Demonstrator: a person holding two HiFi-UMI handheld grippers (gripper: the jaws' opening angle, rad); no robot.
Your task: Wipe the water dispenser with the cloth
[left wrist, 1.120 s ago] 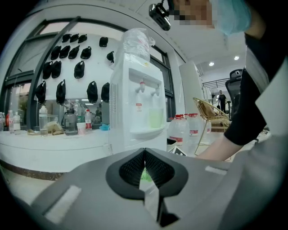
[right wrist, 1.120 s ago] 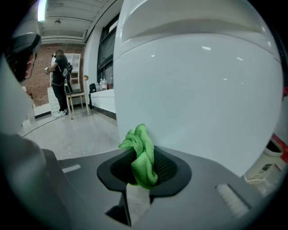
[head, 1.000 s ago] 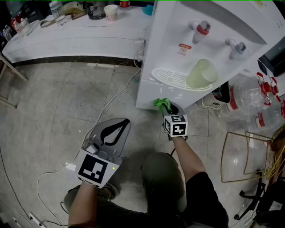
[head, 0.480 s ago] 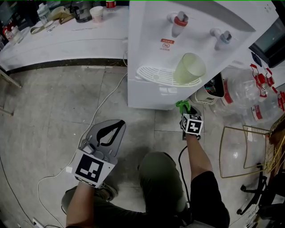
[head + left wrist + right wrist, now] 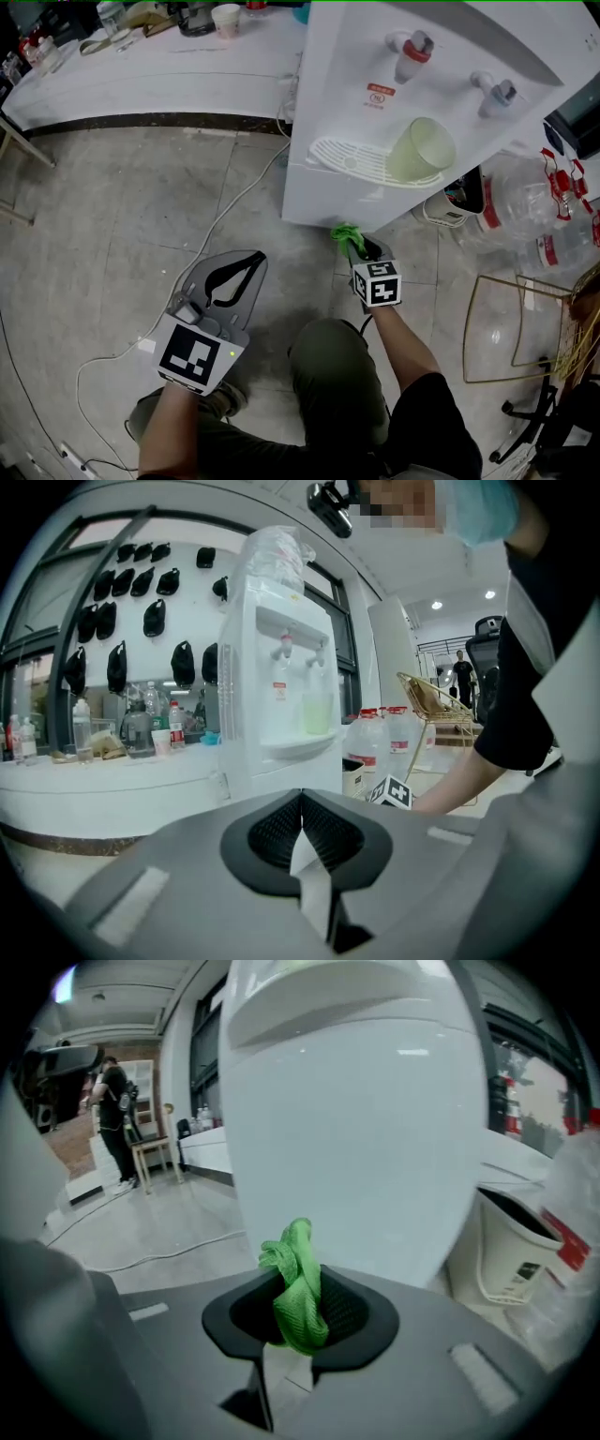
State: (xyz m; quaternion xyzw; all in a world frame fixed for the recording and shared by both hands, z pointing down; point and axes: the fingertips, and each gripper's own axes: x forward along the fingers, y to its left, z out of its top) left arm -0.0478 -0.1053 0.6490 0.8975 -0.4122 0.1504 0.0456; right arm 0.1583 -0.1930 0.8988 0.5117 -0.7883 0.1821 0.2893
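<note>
**Head view.** The work area is a grey tiled floor with a white counter along its far edge. The water dispenser stands on the floor at the right end of the counter. It has a red tap and a blue tap, and a pale green cup sits on its drip tray. Water bottles lie to the dispenser's right, with a gold wire frame nearer me. I hold my right gripper low at the bottom edge of the dispenser's front panel. The green cloth sticks out of its tip, at that edge. I hold my left gripper over bare floor, well apart from the dispenser, beside a white cable.

**Left gripper view.** My left gripper has its two fingers pressed together with nothing between them. The water dispenser stands beyond them, with the counter to its left and the water bottles to its right.

**Right gripper view.** The fingers of my right gripper pinch the cloth, which bunches upward out of the jaws. The dispenser's white front panel fills the view just behind the cloth. I cannot tell whether the two are touching. A white bin stands at the right. A person stands far off at the left.
</note>
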